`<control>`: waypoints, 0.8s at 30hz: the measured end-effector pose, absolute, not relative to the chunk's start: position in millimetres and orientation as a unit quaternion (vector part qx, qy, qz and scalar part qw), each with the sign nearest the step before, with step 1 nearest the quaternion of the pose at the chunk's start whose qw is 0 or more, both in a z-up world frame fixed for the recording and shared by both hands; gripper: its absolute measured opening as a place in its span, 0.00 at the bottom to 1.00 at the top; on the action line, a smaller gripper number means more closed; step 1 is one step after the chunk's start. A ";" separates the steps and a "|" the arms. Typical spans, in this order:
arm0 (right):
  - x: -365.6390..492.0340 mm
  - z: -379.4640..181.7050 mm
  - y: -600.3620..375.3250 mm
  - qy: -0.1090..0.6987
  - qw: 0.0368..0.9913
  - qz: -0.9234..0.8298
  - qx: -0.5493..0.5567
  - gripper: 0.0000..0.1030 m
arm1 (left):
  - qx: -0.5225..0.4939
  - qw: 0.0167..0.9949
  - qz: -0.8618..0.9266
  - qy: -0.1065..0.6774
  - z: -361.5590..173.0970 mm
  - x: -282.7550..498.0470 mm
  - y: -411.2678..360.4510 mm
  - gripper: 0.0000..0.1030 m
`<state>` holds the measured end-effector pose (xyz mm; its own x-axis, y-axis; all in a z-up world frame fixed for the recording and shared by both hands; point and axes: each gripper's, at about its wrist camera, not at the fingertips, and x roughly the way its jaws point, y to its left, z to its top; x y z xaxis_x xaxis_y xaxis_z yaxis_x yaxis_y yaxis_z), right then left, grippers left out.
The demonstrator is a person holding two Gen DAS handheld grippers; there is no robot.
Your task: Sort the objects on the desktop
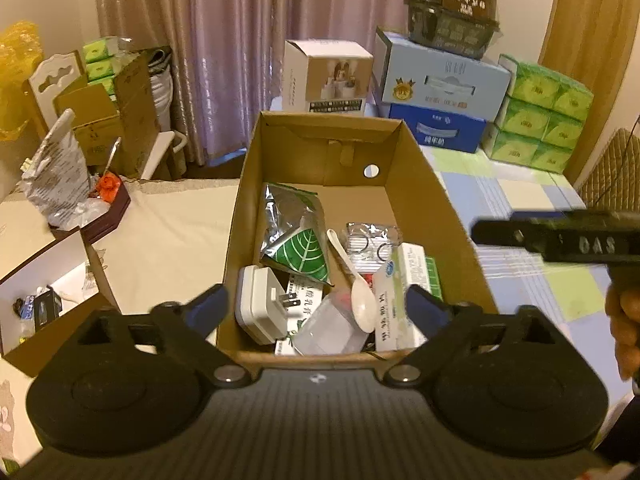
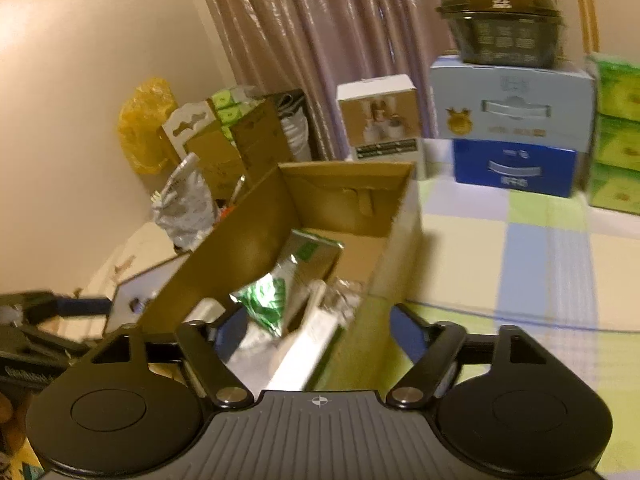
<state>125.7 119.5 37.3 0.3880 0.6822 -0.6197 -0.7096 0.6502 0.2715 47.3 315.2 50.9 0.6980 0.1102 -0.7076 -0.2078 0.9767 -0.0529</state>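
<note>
The left gripper [image 1: 318, 308] hangs over the near end of an open cardboard box [image 1: 432, 216], its blue-tipped fingers [image 1: 212, 304] spread wide and pinching nothing. Between the fingers, lying in the box, are a white charger plug [image 1: 262, 308] close to the left finger, a clear plastic case [image 1: 334, 326] in the middle, and a white plastic spoon [image 1: 352, 276] lying across it with its bowl toward the gripper. Close to the right finger lies a white and green medicine box [image 1: 400, 300]. Beyond the fingertips, further into the box, rest a silver pouch with a green leaf [image 1: 298, 236] and a foil blister pack [image 1: 372, 244]. Past the right finger, over the checked tablecloth [image 1: 520, 280], is the black body of the other tool, with part of a hand [image 1: 624, 320] at the frame edge.

The right gripper [image 2: 316, 328] is tilted above the same box [image 2: 248, 240], which fills the space between and ahead of its fingers. Its fingers are also spread apart with nothing pinched. The view is blurred; the leaf pouch [image 2: 280, 292] and the medicine box [image 2: 312, 348] show between the fingers. The right finger [image 2: 408, 332] stands outside the box wall, over the tablecloth [image 2: 520, 264].
</note>
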 end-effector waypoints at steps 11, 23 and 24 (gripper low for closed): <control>65.2 73.7 56.9 0.340 0.855 0.390 -0.031 0.98 | -0.070 0.920 0.130 0.362 84.0 -6.4 268.6 0.99; 12.6 83.8 10.0 0.350 0.864 0.361 -0.024 0.98 | -0.076 0.920 0.128 0.362 110.1 -60.4 219.4 0.99; 9.8 84.3 6.1 0.351 0.866 0.357 -0.022 0.98 | -0.077 0.920 0.130 0.361 112.1 -64.5 216.6 0.99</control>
